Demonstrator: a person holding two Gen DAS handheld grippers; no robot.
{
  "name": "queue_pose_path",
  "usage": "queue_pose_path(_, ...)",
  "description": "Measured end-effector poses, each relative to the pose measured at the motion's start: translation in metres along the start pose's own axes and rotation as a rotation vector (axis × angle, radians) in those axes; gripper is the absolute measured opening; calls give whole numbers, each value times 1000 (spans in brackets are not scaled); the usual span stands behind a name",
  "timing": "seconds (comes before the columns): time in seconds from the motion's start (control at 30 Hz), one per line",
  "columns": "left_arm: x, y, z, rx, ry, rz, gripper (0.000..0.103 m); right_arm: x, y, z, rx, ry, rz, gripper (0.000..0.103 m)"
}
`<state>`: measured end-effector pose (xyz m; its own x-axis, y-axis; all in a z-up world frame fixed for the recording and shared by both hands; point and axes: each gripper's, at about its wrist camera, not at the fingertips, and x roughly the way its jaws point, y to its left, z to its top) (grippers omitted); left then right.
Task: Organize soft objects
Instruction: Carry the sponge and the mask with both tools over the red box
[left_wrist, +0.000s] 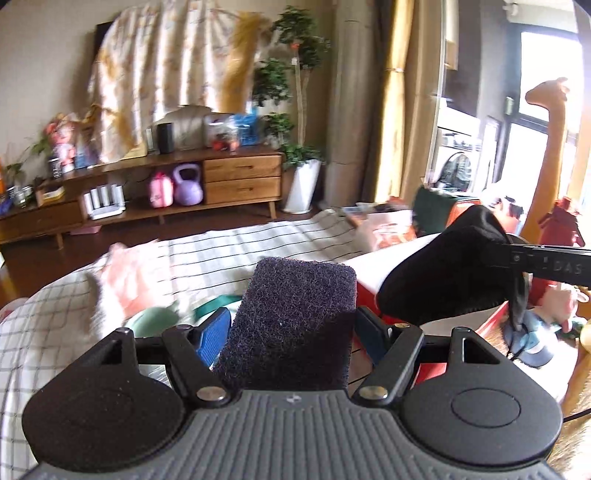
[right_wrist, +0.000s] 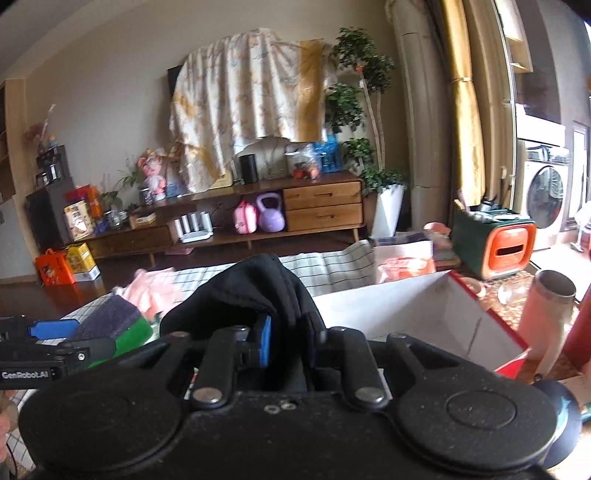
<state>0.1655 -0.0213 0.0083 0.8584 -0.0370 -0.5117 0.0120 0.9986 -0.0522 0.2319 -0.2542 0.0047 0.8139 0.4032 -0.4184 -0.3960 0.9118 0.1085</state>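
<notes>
My left gripper (left_wrist: 291, 325) is shut on a dark purple scouring sponge (left_wrist: 299, 314), which stands up between the blue pads (left_wrist: 212, 338). In the right wrist view the same sponge (right_wrist: 107, 314) shows a green underside, with the left gripper (right_wrist: 55, 330) at the left edge. My right gripper (right_wrist: 288, 332) is shut on a black soft fabric piece (right_wrist: 251, 291) that drapes over its fingers. In the left wrist view that black piece (left_wrist: 443, 273) hangs from the right gripper (left_wrist: 517, 258) over a red box with a white inside (left_wrist: 365, 291). The box (right_wrist: 424, 306) lies just ahead of the right gripper.
A checked cloth (left_wrist: 240, 251) covers the surface below, with a pink cloth (left_wrist: 125, 273) on it. A white tumbler (right_wrist: 550, 314) and an orange and green case (right_wrist: 495, 243) stand to the right. A wooden sideboard (right_wrist: 321, 206) and a potted plant (right_wrist: 388, 210) line the far wall.
</notes>
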Motion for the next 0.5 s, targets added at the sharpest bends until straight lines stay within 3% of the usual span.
queue_pose_path(0.5, 87, -102, 37, 108, 32, -124, 73, 31, -112, 12, 99, -35, -211, 18)
